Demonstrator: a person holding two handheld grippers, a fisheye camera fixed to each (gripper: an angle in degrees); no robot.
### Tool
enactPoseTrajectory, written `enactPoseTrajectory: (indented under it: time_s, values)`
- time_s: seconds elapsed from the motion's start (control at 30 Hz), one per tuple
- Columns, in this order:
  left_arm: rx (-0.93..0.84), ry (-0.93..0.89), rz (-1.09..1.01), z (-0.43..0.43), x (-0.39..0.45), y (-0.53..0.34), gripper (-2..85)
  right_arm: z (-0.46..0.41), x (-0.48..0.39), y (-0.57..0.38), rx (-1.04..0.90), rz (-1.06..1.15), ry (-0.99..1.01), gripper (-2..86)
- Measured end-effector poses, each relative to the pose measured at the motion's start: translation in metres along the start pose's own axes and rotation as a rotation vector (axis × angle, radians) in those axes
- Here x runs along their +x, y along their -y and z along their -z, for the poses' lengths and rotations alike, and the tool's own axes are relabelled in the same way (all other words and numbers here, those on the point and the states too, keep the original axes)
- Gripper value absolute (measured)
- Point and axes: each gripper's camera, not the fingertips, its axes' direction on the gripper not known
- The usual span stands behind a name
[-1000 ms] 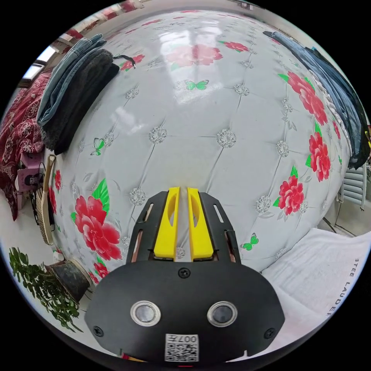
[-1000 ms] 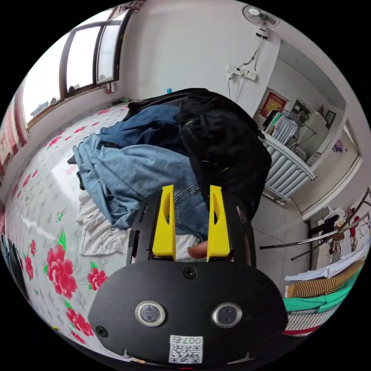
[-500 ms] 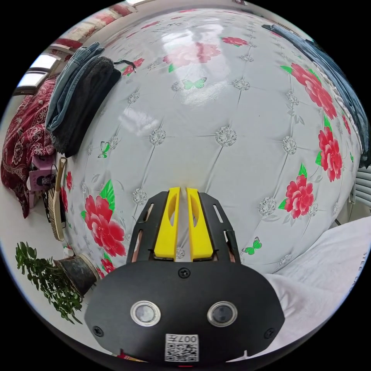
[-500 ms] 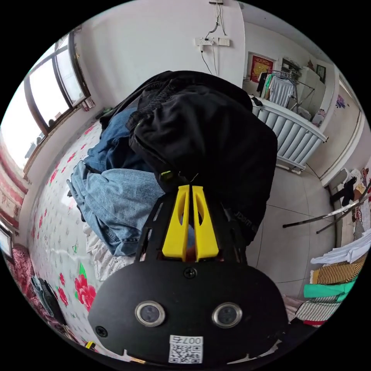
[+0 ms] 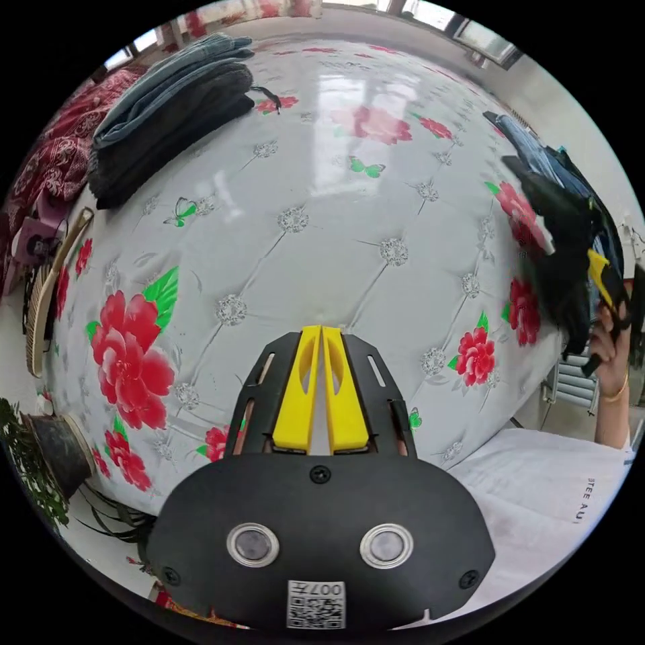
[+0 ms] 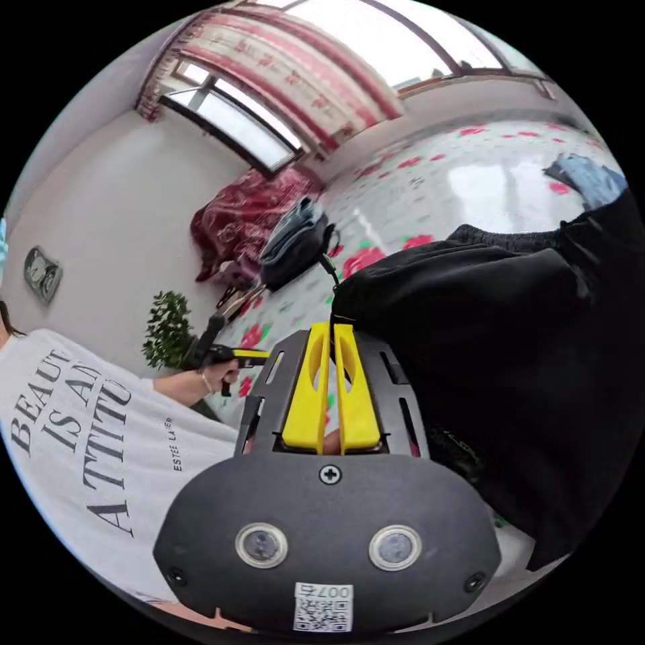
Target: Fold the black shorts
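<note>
Lifted black shorts, right tool tips buried

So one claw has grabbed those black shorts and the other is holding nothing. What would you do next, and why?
Probably carry the black shorts over the bare floral bed cover and lay them down flat. The right gripper is shut on their edge and they hang bunched in the air, while the left gripper is shut and holds nothing, so it could then help spread them.
</note>
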Motion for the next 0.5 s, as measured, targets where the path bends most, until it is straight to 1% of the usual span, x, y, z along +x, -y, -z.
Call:
enactPoseTrajectory:
  time_s: [0.07, 0.1, 0.17, 0.23, 0.27, 0.4, 0.5]
  values:
    - [0.047, -0.036, 0.034, 0.01, -0.015, -0.022, -0.9, -0.097, -0.039, -0.02, -0.193, 0.014, 0.19, -0.2]
    - [0.071, -0.046, 0.06, 0.017, -0.026, -0.037, -1.0, -0.116, -0.05, -0.025, -0.249, 0.032, 0.222, -0.2]
    - [0.112, -0.04, 0.102, 0.03, -0.045, -0.06, -1.0, -0.17, -0.093, -0.047, -0.456, 0.135, 0.309, -0.1]
    - [0.159, -0.017, 0.138, 0.048, -0.069, -0.089, -1.0, -0.186, -0.116, -0.056, -0.584, 0.244, 0.293, 0.1]
    - [0.173, -0.014, 0.139, 0.052, -0.073, -0.095, -1.0, -0.188, -0.124, -0.058, -0.614, 0.286, 0.26, 0.4]
    - [0.275, 0.056, 0.114, 0.08, -0.08, -0.12, -0.9, -0.183, -0.132, -0.06, -0.628, 0.305, 0.193, 2.2]
    - [0.284, 0.085, 0.032, 0.076, -0.064, -0.118, -0.7, -0.153, -0.127, -0.065, -0.49, 0.281, 0.051, 4.1]
